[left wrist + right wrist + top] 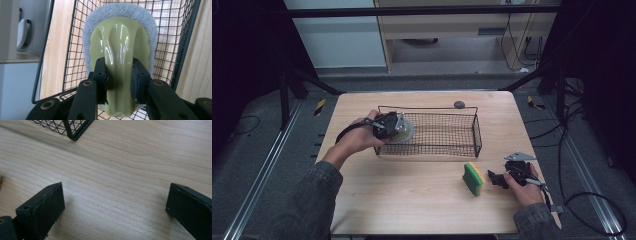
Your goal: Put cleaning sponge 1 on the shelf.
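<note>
We see dim, soft overhead light, glare streaks on the glossy scrubber handle (120, 62) between the jaws, and blurred near jaws.

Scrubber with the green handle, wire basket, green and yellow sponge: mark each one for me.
scrubber (120, 37), left gripper view, on the glossy green handle above the jaws.
wire basket (476, 131), high view, on its right end wall.
green and yellow sponge (472, 178), high view, on its green face.

A green-and-yellow sponge (473, 178) stands just beside my right hand-held gripper; a small grey knob (459, 104) lies well beyond my left.
</note>
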`<state>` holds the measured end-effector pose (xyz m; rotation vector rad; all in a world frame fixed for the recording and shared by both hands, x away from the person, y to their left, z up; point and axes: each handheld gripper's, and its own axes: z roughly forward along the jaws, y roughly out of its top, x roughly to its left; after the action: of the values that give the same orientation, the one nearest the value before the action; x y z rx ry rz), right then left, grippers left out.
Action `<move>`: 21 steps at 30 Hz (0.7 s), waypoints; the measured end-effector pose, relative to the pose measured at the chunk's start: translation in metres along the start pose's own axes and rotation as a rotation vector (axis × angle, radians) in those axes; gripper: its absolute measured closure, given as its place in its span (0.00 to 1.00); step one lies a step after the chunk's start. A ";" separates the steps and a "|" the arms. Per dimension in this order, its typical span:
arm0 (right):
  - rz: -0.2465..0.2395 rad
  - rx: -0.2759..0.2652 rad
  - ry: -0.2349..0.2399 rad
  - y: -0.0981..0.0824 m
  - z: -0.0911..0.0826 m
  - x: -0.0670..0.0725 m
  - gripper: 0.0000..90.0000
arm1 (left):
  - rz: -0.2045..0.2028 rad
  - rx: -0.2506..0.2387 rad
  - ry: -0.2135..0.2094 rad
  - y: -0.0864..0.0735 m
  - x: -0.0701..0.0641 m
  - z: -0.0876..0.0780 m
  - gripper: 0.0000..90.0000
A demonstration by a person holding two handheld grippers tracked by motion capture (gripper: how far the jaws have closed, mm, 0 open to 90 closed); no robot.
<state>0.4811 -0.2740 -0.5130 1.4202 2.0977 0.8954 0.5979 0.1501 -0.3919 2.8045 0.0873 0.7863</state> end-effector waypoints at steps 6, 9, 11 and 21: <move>0.000 0.000 0.000 0.000 0.000 0.000 0.02 | 0.000 0.013 -0.007 -0.002 0.001 0.006 0.78; 0.000 0.000 0.000 0.000 0.000 0.000 0.02 | -0.005 0.016 -0.012 -0.004 0.002 0.008 0.78; 0.000 0.000 0.000 0.000 0.000 0.000 0.02 | -0.008 0.019 -0.016 -0.005 0.002 0.009 0.78; -0.002 0.000 -0.004 0.000 0.000 0.000 0.02 | -0.018 0.013 -0.032 -0.003 0.000 0.015 0.78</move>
<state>0.4810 -0.2741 -0.5131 1.4185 2.0956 0.8910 0.6059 0.1501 -0.4053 2.8237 0.1122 0.7388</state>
